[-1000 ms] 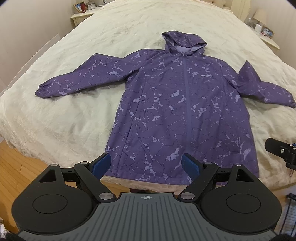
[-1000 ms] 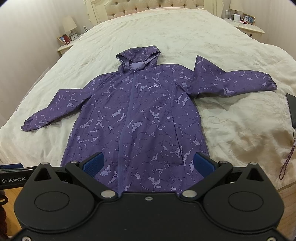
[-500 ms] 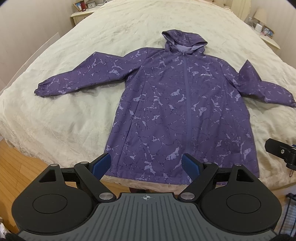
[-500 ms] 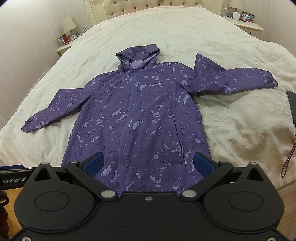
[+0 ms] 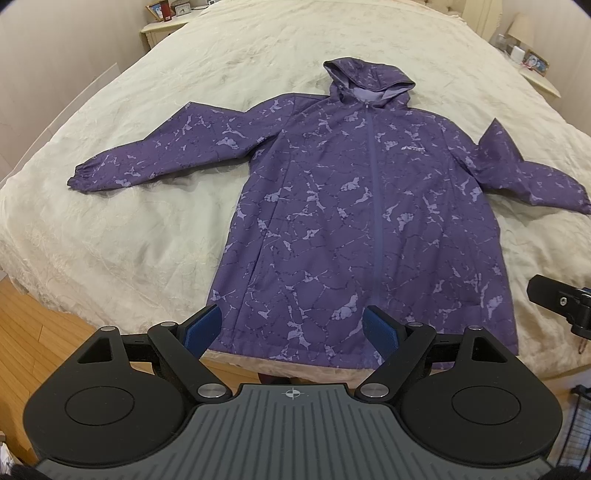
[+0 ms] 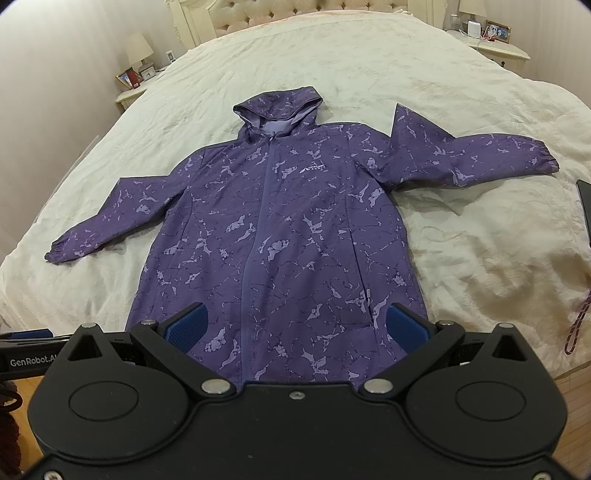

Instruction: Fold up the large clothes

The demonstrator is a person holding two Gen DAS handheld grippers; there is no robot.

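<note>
A purple hooded jacket (image 5: 362,221) with a pale marbled print lies flat, front up and zipped, on a cream bed (image 5: 147,229). Its sleeves are spread to both sides and the hood points toward the headboard. It also shows in the right wrist view (image 6: 280,236). My left gripper (image 5: 291,326) is open and empty, hovering above the jacket's hem near the foot of the bed. My right gripper (image 6: 295,328) is open and empty, also above the hem. Part of the right gripper (image 5: 561,301) shows at the right edge of the left wrist view.
The cream bed (image 6: 461,240) has a tufted headboard (image 6: 295,14). Nightstands with lamps and photo frames stand at both sides (image 6: 133,85) (image 6: 491,40). A dark phone (image 6: 585,206) and a red cord (image 6: 578,325) lie at the bed's right edge. Wooden floor (image 5: 40,332) lies below the foot.
Both grippers have moved slightly forward toward the bed, so the jacket sits a little lower and nearer in both views. Both jaws stay open. The jacket has not moved.
</note>
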